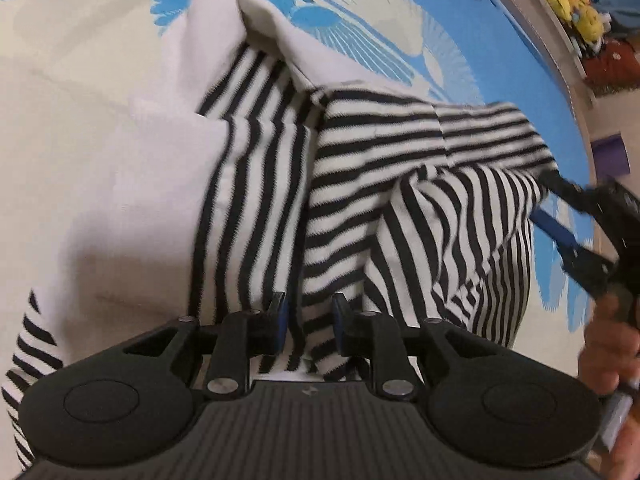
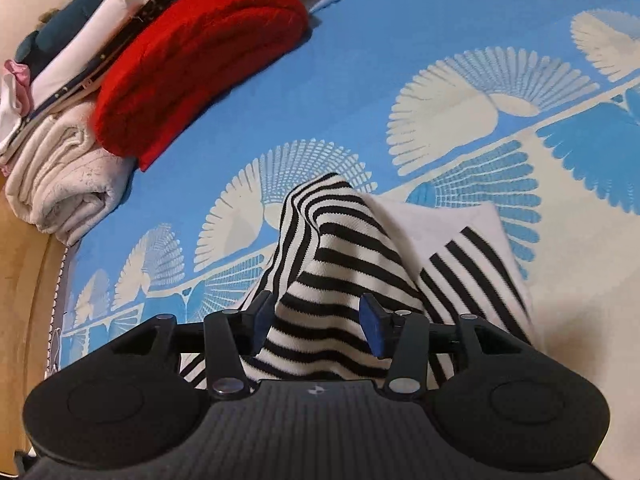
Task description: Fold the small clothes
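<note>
Left hand-held gripper (image 1: 308,316) stands narrowly parted over the striped garment (image 1: 380,184), whose length runs toward the right one.

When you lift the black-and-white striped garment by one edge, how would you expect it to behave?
The striped garment is probably floppy: it peaks in a tent and drapes in folds between the right gripper fingers. It looks light, a thin knit. It likely slides little on the blue patterned sheet, bunching instead.
</note>
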A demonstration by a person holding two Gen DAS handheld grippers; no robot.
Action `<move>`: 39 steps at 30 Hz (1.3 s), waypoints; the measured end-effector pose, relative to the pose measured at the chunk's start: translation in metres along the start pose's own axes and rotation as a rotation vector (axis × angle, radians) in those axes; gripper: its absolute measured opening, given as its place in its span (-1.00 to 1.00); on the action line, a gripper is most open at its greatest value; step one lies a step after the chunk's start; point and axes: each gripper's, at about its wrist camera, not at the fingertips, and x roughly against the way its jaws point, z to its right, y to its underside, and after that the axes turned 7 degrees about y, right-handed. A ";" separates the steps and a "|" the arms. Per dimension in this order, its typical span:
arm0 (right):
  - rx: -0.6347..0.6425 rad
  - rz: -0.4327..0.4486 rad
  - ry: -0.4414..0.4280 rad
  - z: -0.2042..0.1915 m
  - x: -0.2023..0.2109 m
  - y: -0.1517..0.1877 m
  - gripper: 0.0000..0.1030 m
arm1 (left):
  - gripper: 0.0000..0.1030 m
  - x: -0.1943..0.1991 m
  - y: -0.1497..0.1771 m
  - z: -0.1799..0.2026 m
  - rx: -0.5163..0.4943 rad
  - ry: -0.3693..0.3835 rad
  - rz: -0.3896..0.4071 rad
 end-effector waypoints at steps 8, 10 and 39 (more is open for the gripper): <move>0.011 0.055 -0.047 -0.004 0.007 -0.002 -0.97 | -1.00 0.018 -0.005 0.006 -0.083 0.006 0.064; 0.007 0.085 -0.089 -0.001 0.025 -0.005 -0.98 | -1.00 0.041 -0.009 0.009 -0.117 0.014 0.161; 0.028 -0.146 -0.071 0.042 0.019 0.036 -0.96 | -0.90 0.072 -0.027 -0.013 -0.057 0.000 0.276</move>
